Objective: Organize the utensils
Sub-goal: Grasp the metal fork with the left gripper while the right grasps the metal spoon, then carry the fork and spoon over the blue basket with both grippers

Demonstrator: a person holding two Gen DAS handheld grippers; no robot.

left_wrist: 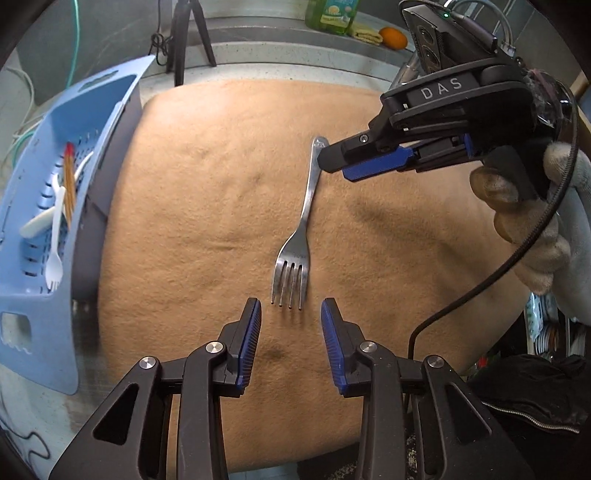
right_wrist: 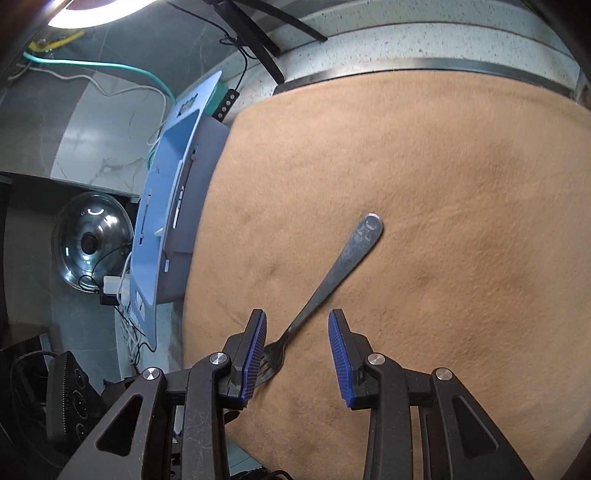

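Note:
A metal fork (left_wrist: 301,229) lies on the tan cloth (left_wrist: 192,192), tines toward my left gripper (left_wrist: 291,306). That gripper stands open just short of the tines, with nothing between its blue pads. My right gripper (left_wrist: 334,166), held by a gloved hand (left_wrist: 532,229), hovers by the fork's handle end. In the right wrist view the fork (right_wrist: 343,258) runs through the gap of my open right gripper (right_wrist: 297,317), tines beside the left pad (right_wrist: 255,354), with no pad pressing on it. A blue basket (left_wrist: 110,96) at the left holds white plastic utensils (left_wrist: 55,236) and chopsticks (left_wrist: 68,184).
The blue basket (right_wrist: 177,155) stands off the cloth's left edge. Behind the cloth are a tripod (left_wrist: 184,40), a green soap bottle (left_wrist: 330,14) and an orange (left_wrist: 395,37). A glass pot lid (right_wrist: 92,247) and cables (right_wrist: 96,74) lie beyond the basket.

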